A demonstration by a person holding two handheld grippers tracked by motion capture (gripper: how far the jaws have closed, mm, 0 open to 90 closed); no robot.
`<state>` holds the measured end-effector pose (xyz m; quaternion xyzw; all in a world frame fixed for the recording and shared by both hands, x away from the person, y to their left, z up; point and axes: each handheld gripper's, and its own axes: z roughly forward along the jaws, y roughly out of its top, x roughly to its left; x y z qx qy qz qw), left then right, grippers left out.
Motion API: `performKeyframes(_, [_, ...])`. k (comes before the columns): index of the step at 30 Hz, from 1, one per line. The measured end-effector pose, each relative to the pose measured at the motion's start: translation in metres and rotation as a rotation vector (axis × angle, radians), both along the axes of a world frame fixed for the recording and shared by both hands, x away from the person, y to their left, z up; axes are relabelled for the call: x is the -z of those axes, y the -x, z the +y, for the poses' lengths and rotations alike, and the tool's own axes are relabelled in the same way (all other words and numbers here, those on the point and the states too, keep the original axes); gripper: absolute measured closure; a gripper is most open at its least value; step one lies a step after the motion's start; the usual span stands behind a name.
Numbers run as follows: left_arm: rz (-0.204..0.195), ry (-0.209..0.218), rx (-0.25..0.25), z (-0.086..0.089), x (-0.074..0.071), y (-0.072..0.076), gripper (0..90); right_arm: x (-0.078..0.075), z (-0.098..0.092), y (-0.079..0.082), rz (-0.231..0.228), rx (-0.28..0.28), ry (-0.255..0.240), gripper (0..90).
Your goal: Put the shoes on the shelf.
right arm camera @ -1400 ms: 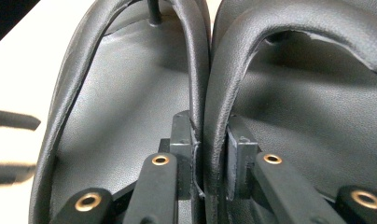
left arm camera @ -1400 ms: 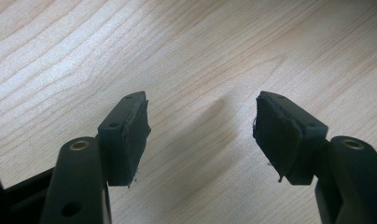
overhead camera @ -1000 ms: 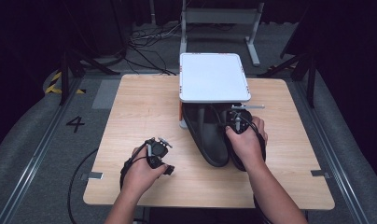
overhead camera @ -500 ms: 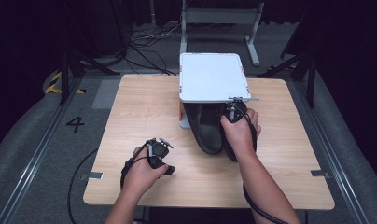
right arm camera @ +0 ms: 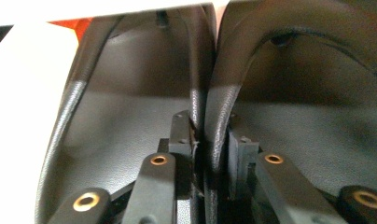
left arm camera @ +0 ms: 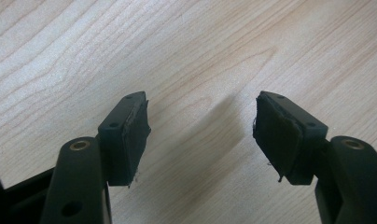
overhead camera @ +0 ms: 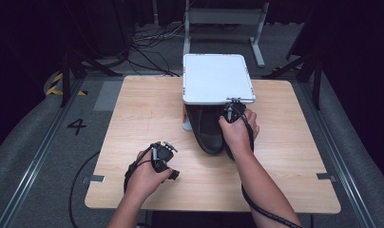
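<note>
Shoes [overhead camera: 210,134]: black pair, side by side, long axis front-to-back, toes under the white tray [overhead camera: 217,78].
Right gripper [right arm camera: 210,149]: jaws just opening, straddling both inner collars.
Left gripper [left arm camera: 201,135]: spread, empty.

The high view is softly blurred. Light falls from above on the table [overhead camera: 147,114], which is bright against a dark room. The white tray [overhead camera: 216,78] glares, nearly blown out. In the left gripper view the wood is evenly lit and sharp, with a soft shadow between the jaws. The right gripper view is dim, its near jaws blurred; the shoes [right arm camera: 144,116] show dull sheen, and white at the top left is overexposed.
</note>
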<state>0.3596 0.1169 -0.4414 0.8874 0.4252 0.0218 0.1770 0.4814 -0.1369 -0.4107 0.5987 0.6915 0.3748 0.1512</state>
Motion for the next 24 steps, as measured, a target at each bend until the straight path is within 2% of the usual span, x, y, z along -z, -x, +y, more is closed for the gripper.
performKeyframes(2, [0.003,-0.006,0.005,0.000,0.001,-0.001,35.8,0.007,0.001,-0.002,-0.049,-0.015,0.016,66.6])
performKeyframes(4, [0.010,-0.007,0.000,-0.002,0.003,0.000,35.7,0.014,0.001,-0.004,-0.104,-0.010,0.003,51.7])
performKeyframes(9, [0.007,-0.009,0.010,-0.004,0.003,0.000,35.7,0.015,-0.001,-0.001,-0.126,-0.024,-0.001,43.5])
performKeyframes(17, [0.001,-0.008,0.017,-0.008,0.002,-0.003,35.6,-0.002,-0.016,0.019,-0.169,-0.060,-0.026,40.6])
performKeyframes(20, [-0.012,-0.010,0.028,-0.011,0.001,-0.005,35.5,-0.010,-0.028,0.030,-0.185,-0.076,-0.040,40.5])
performKeyframes(24, [-0.031,0.001,0.031,-0.013,-0.001,-0.007,35.6,-0.014,-0.052,0.047,-0.192,-0.106,-0.015,42.3])
